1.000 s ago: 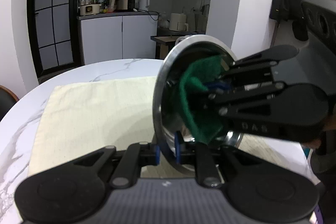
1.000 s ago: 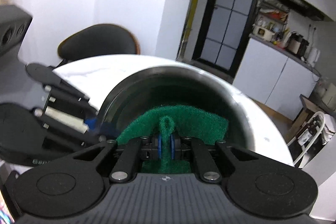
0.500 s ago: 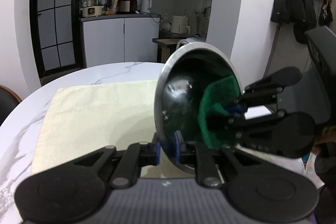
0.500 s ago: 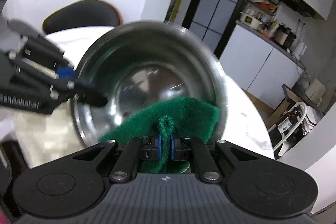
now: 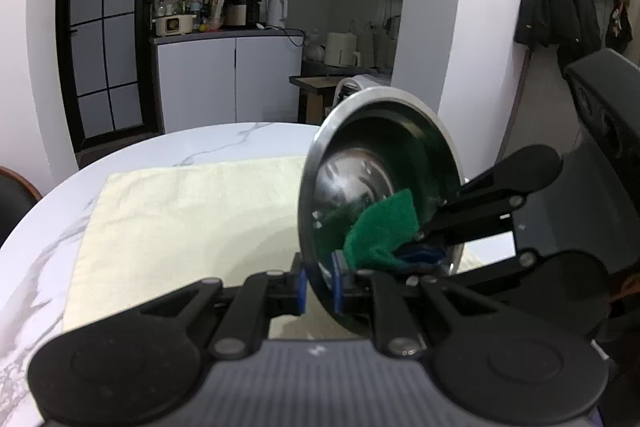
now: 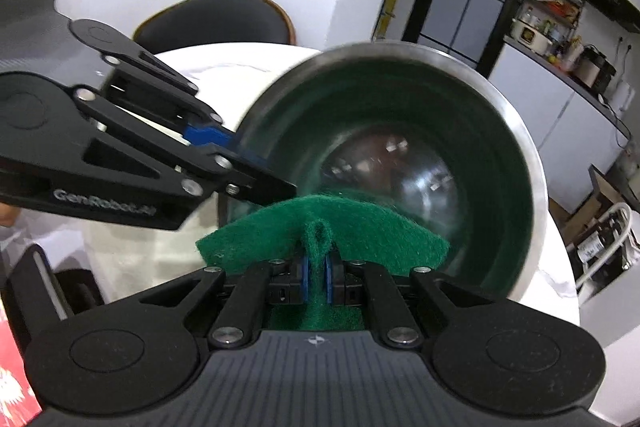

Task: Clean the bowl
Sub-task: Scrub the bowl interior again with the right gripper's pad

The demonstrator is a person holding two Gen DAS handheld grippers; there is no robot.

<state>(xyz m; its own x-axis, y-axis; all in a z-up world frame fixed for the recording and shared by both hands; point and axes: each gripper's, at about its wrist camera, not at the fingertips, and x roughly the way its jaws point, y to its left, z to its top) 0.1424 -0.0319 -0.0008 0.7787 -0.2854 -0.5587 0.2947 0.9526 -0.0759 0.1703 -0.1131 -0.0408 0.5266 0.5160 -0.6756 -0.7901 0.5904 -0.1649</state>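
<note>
progress: somewhere mid-scrub, I'd guess. The inside of the bowl [image 6: 400, 163] looks shiny with no grime I can spot, but there's blur, so I can't call it done. Wiping the rest of the wall and setting it down look like what's left.

bowl: up off the counter [image 5: 224, 143], tipped on its side, mouth facing the right tool, hanging over the cream cloth [image 5: 180, 219].

left tool [image 5: 319, 281]: clamped on the bowl's rim at about 6 o'clock in its own view, one blue pad [image 5: 301, 285] outside, the other inside. Nearly closed, just the rim's thickness between.

right tool [image 6: 316, 277]: pinched tight on a fold of the green scouring pad [image 6: 320, 231], which fans out either side.

pad contact: its edge sits at the bowl's lower lip, around 6 o'clock of the opening; whether it's pressing on metal, can't tell.
</note>
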